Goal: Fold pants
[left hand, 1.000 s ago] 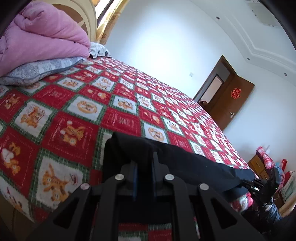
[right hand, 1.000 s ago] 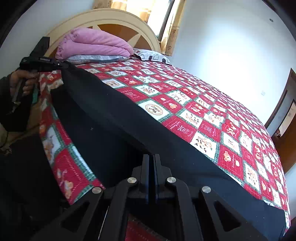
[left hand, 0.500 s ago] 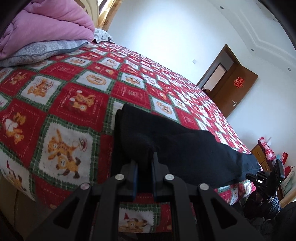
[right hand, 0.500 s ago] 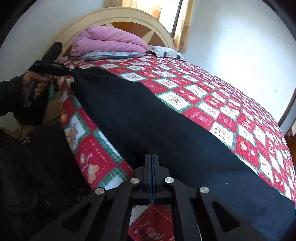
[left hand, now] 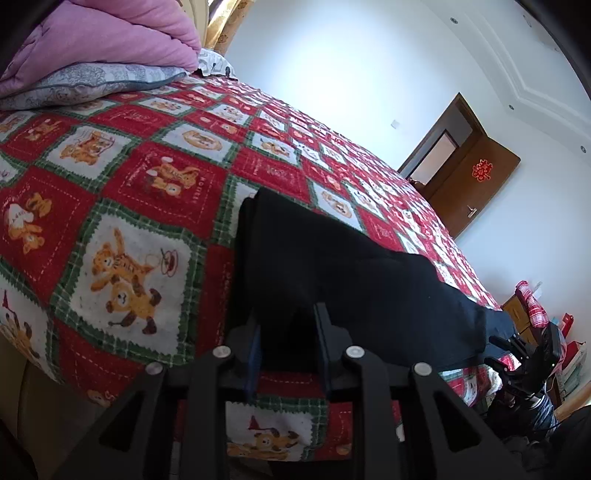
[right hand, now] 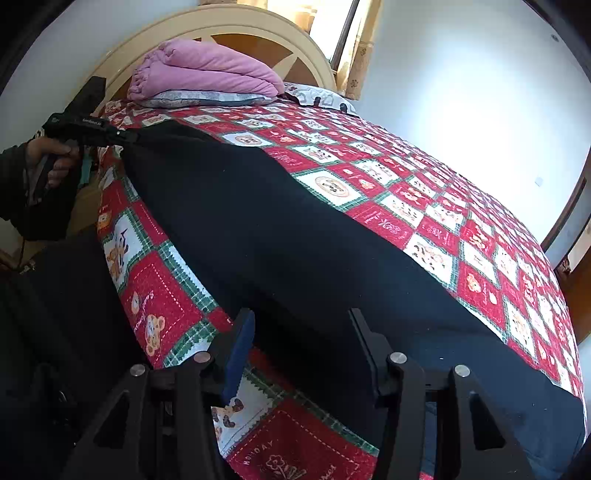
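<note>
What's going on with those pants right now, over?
Left hand-held gripper and right hand-held gripper both opening, fabric between the jaws. Black pants laid flat along the bed's edge. Nothing in the way.

L gripper [left hand: 288,325] letting go of pants [left hand: 351,266]
Jaws opening w/ black cloth between; pants lying across quilt [left hand: 129,206], R gripper [left hand: 517,350] at far end.

Both wrist views sit low at the bed [left hand: 155,192] edge, close over the pants [left hand: 332,266], angled down across the quilt: left faces the door [left hand: 469,184], right the headboard [right hand: 221,26]; both share the pants.
</note>
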Demonstrator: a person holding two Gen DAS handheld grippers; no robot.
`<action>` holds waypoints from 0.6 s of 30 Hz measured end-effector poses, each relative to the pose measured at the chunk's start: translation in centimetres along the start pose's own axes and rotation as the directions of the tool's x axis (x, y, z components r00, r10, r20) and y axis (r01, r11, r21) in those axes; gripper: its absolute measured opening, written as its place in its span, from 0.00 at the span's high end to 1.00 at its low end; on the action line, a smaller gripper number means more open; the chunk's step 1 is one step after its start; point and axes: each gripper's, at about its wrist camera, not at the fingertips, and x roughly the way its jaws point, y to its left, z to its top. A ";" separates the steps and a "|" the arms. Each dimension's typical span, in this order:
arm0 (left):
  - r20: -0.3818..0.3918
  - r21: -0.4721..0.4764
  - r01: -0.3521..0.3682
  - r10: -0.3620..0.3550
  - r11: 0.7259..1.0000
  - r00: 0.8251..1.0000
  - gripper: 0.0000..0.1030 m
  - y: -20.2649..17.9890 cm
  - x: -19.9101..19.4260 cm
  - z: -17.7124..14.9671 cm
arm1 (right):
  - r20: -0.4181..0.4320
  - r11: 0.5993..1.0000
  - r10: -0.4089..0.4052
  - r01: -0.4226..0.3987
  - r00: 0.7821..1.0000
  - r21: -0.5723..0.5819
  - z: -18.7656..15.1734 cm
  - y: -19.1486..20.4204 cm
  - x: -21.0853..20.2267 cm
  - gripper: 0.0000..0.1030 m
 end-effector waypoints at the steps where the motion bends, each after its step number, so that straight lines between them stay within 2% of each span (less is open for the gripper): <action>1: -0.003 -0.002 0.000 0.000 1.000 1.000 0.75 0.1 0.1 -0.1 | -0.010 1.000 -0.017 0.017 1.000 -0.002 0.0 0.1 0.3 0.49; 6: 0.002 -0.013 0.007 -0.007 1.000 1.000 0.77 0.3 0.1 -0.1 | -0.044 0.999 -0.034 0.032 0.998 -0.043 -0.1 0.5 1.9 0.53; 7: 0.002 -0.011 0.008 -0.008 1.000 1.000 0.78 0.3 0.2 -0.1 | -0.056 0.997 -0.043 0.039 0.998 -0.063 -0.1 0.8 2.3 0.59; 8: 0.000 -0.010 0.005 -0.005 1.000 1.000 0.81 0.3 0.2 -0.1 | -0.064 0.994 -0.066 0.060 0.996 -0.091 -0.3 1.1 2.8 0.76; 9: -0.003 -0.008 0.008 -0.008 1.000 1.000 0.85 0.3 0.3 -0.1 | -0.071 0.991 -0.087 0.079 0.994 -0.108 -0.4 1.2 3.1 0.83; 11: 0.004 0.003 0.009 -0.009 1.000 1.000 0.87 0.0 0.2 -0.1 | -0.070 0.991 -0.095 0.087 0.993 -0.100 -0.4 1.2 3.3 0.96; 18: 0.029 0.030 0.048 -0.049 0.998 0.998 0.88 -0.5 -1.4 1.1 | -0.006 0.995 -0.078 0.078 0.997 -0.061 1.1 0.7 -0.3 0.97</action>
